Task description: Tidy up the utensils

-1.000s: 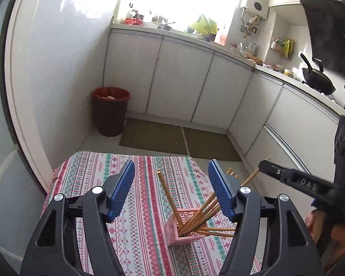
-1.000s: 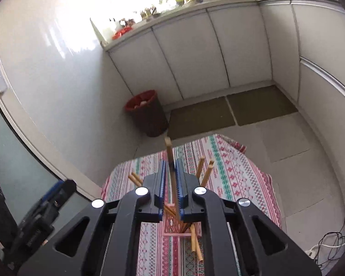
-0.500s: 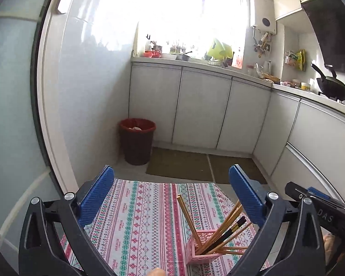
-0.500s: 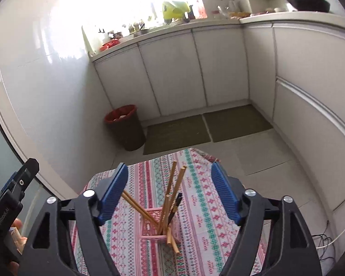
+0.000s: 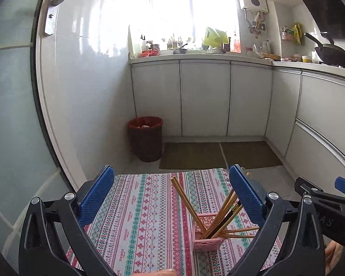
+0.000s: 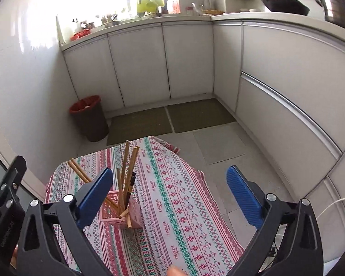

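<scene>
A pink lattice holder (image 5: 205,241) stands on the patterned tablecloth (image 5: 138,207) with several wooden chopsticks (image 5: 218,220) and one dark one leaning in it. My left gripper (image 5: 171,170) is open, back from the holder, nothing between its blue pads. In the right wrist view the holder (image 6: 134,214) and chopsticks (image 6: 126,161) sit low left, behind the left finger. My right gripper (image 6: 170,170) has its jaws opening wide with only tablecloth (image 6: 184,207) between them. Each gripper shows at the edge of the other's view: right gripper (image 5: 322,195), left gripper (image 6: 9,195).
A dark bin with a red liner (image 5: 146,141) stands on the floor by the wall, two brown mats (image 5: 193,155) beside it. White cabinets (image 5: 204,101) run along the back and right, a wok (image 5: 331,55) on the counter. A fingertip (image 6: 176,271) shows at the bottom edge.
The right gripper, shut on a chopstick over the holder, has let it go, opened and drawn back. The left gripper has opened wider, pulled back and tilted up.
</scene>
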